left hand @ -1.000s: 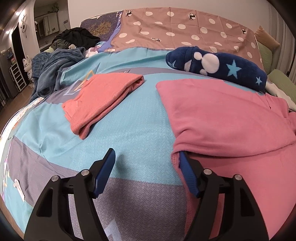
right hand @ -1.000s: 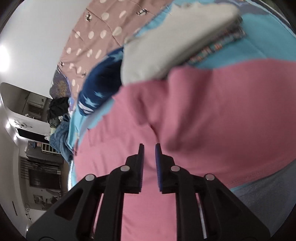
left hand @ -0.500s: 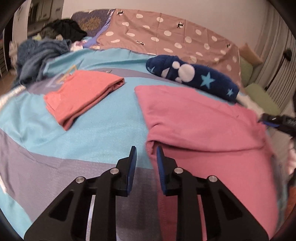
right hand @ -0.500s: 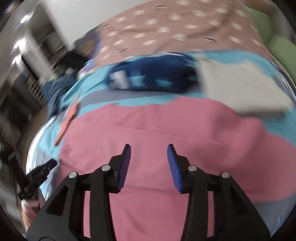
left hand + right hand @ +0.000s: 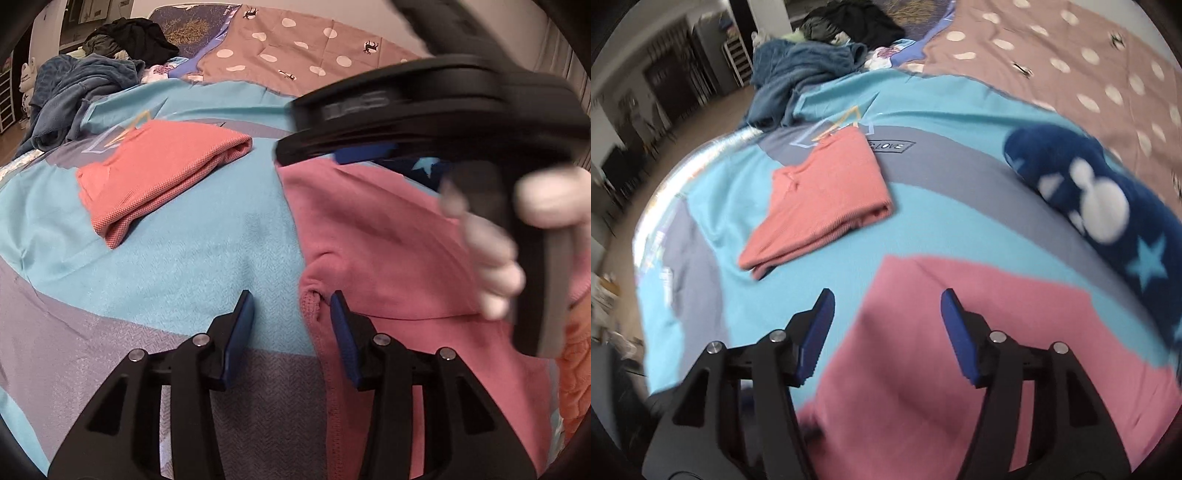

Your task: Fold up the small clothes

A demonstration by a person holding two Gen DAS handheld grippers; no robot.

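Note:
A pink garment (image 5: 388, 258) lies folded over on the blue and grey bedspread (image 5: 192, 251). My left gripper (image 5: 291, 325) is open, its jaws straddling the garment's near left corner. The right tool, held by a white-gloved hand (image 5: 495, 266), crosses the left wrist view above the garment. In the right wrist view my right gripper (image 5: 886, 325) is open and empty above the pink garment (image 5: 942, 350), over its far left edge. A folded coral garment (image 5: 162, 173) lies to the left, also in the right wrist view (image 5: 820, 199).
A navy plush item with stars (image 5: 1108, 206) lies behind the pink garment. A dotted brown cover (image 5: 306, 62) spreads at the back. Blue and dark clothes (image 5: 81, 88) are piled at the far left. The bed's left edge (image 5: 665, 192) drops to the floor.
My left gripper closed half a second ago and is open again by the garment's corner. My right gripper swung left over the garment and opened wider.

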